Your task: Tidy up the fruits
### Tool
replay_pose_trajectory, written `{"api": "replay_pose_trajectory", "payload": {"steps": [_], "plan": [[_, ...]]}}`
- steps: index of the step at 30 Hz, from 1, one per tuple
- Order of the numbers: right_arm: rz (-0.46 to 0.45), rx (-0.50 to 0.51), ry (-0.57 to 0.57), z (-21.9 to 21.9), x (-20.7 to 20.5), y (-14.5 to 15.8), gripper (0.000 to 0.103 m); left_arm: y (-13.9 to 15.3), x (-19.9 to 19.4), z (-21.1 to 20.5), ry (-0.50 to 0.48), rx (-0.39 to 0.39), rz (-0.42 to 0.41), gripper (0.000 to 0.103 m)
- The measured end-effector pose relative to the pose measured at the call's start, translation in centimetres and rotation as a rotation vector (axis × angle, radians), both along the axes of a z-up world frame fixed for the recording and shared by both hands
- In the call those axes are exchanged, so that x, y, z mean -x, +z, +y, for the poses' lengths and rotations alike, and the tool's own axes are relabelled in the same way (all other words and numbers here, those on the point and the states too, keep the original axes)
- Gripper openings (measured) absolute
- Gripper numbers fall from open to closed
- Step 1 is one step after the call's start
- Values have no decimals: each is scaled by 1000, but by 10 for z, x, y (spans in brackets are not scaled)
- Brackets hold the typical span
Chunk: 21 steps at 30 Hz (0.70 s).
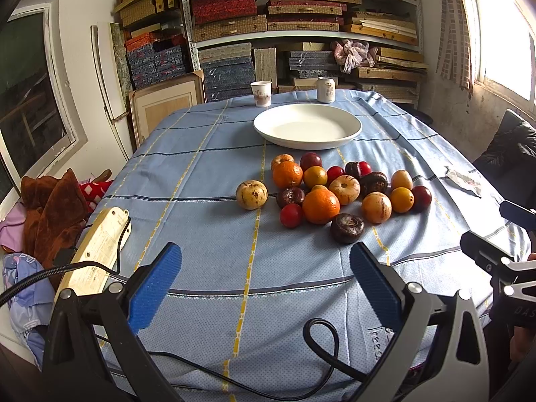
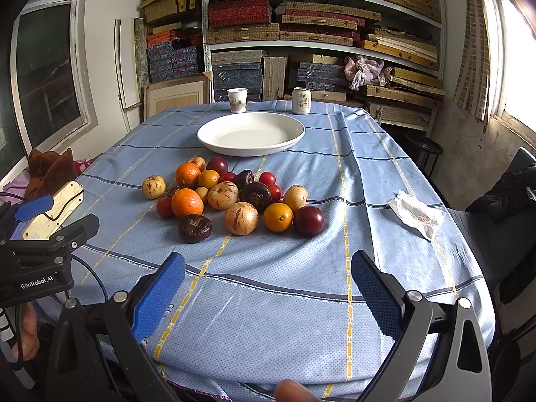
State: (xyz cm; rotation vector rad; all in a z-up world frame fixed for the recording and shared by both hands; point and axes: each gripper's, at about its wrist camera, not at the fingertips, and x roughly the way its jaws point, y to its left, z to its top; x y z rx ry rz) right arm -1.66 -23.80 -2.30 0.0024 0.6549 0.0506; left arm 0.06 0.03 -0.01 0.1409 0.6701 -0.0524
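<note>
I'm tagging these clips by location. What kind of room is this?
Probably a storeroom or back room used as a workspace. Metal shelves are packed with stacked flat boxes, and a table under a blue checked cloth holds loose fruit, a white plate and a can.

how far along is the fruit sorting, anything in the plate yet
Nothing looks done: the white plate is bare. Nothing is in hand either; the left tool and right tool are both open and short of the fruit pile. All the fruit on the blue tablecloth is left to move.
</note>
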Motion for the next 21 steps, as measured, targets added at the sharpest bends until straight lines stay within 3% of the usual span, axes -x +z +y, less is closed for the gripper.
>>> {"api": "replay_pose_trajectory", "payload": {"steps": [21], "plan": [[2, 1, -1, 0, 1, 0, 100, 0, 0, 0, 0, 0, 3, 99]]}}
